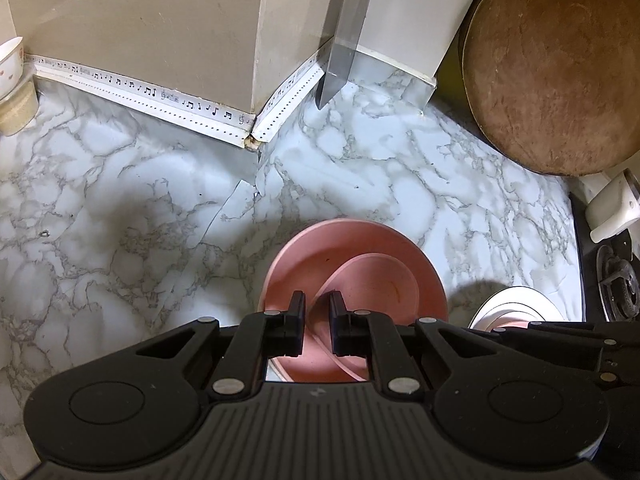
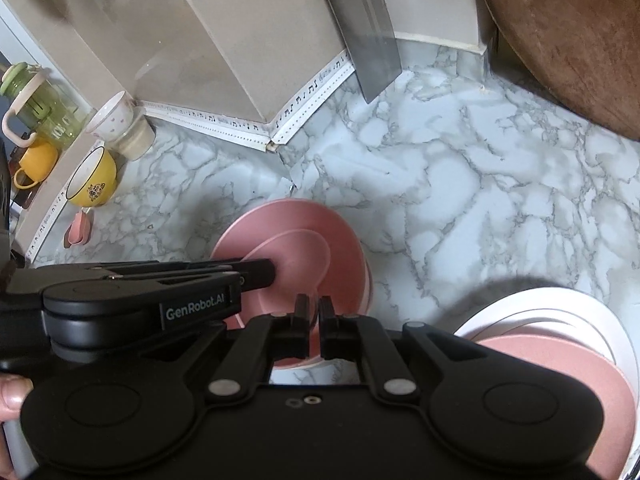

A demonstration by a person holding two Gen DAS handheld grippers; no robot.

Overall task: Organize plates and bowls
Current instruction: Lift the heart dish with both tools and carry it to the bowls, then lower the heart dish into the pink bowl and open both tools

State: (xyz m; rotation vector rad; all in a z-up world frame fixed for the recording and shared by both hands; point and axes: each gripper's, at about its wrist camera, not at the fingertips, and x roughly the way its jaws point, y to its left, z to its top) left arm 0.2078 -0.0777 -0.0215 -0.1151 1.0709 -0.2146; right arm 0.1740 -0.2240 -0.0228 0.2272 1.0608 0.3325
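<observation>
A pink bowl [image 1: 320, 248] sits low over the marble counter [image 1: 120, 220], and a smaller pink bowl [image 1: 384, 284] lies tilted inside it. My left gripper [image 1: 316, 304] is shut on the inner bowl's near rim. In the right wrist view it comes in from the left, clamped on the rim [image 2: 272, 272]. My right gripper [image 2: 314, 310] is shut on the near edge of the pink bowls [image 2: 288, 220]; which rim it pinches I cannot tell. A stack of white plates [image 2: 560, 308] with a pink plate [image 2: 560, 384] on top lies at the lower right.
A cleaver blade [image 1: 344, 40] leans in the wall corner at the back. A round wooden chopping board [image 1: 556, 72] stands at the right, with a gas burner [image 1: 618, 284] below it. A yellow cup [image 2: 92, 184], a white bowl [image 2: 110, 114] and a green bottle [image 2: 36, 108] crowd the left.
</observation>
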